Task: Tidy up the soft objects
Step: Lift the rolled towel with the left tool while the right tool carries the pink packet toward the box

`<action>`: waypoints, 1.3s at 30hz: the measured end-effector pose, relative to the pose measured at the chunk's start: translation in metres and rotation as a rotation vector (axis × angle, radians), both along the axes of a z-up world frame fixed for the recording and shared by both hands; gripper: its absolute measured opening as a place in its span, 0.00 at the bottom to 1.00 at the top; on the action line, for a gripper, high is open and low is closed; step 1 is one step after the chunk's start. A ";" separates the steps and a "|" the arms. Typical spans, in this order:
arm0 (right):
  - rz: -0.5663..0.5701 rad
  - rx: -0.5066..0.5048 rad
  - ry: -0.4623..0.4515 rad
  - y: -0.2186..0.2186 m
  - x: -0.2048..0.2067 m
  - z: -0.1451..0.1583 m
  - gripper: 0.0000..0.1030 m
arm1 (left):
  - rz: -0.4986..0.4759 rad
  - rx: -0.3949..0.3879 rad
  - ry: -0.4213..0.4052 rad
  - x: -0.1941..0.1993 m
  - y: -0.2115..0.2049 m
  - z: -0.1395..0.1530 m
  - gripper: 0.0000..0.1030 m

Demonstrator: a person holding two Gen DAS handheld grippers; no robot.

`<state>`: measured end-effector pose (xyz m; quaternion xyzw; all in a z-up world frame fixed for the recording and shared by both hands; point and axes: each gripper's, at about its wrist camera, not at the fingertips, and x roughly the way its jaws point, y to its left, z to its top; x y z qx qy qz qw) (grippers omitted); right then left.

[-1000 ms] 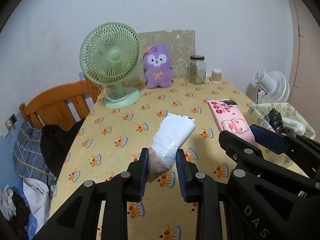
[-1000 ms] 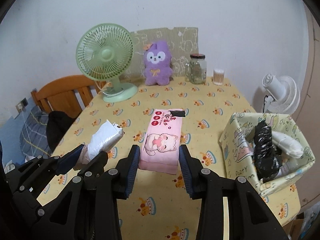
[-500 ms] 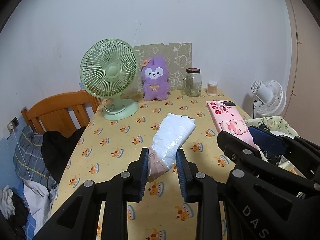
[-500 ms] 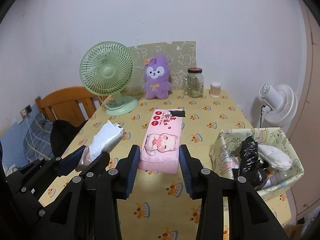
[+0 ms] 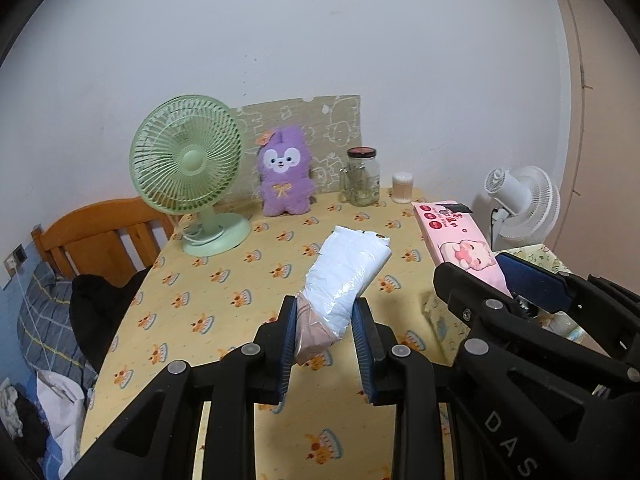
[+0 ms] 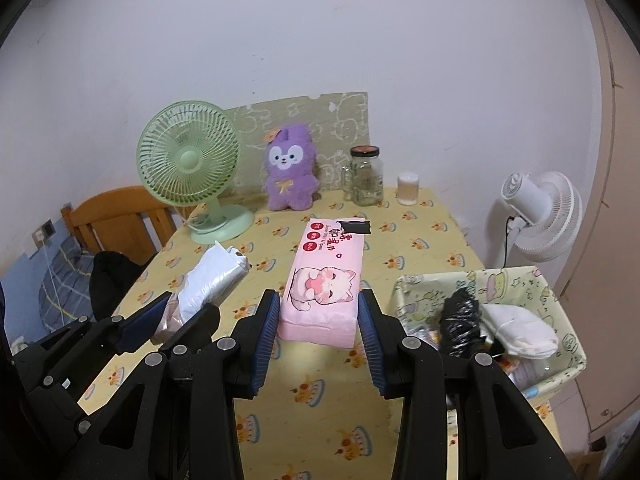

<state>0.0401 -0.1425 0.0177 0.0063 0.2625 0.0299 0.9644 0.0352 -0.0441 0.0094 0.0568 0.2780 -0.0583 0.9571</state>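
My left gripper [image 5: 325, 312] is shut on a white plastic-wrapped soft pack [image 5: 346, 276] and holds it above the yellow table [image 5: 224, 300]. The pack also shows in the right wrist view [image 6: 208, 284]. My right gripper [image 6: 318, 308] is shut on a pink wet-wipes pack [image 6: 326, 280] with a cat print, lifted off the table; it also shows in the left wrist view [image 5: 460, 240]. A patterned fabric basket [image 6: 568, 312] stands at the right, holding a black bag [image 6: 460, 320] and a white soft item [image 6: 520, 328].
At the table's back stand a green desk fan [image 6: 192, 164], a purple plush toy [image 6: 290, 174], a glass jar [image 6: 366, 176] and a small cotton-swab tub [image 6: 408, 188]. A wooden chair [image 5: 100, 232] is at the left, a white floor fan [image 6: 544, 208] at the right.
Both grippers have risen and drawn back with their packs still held; the table and back objects look lower and farther. The basket has come more into the right wrist view.
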 end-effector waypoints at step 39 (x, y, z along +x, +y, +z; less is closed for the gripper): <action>-0.134 -0.012 -0.008 -0.110 0.005 -0.010 0.42 | -0.195 -0.043 0.027 0.025 -0.110 -0.021 0.27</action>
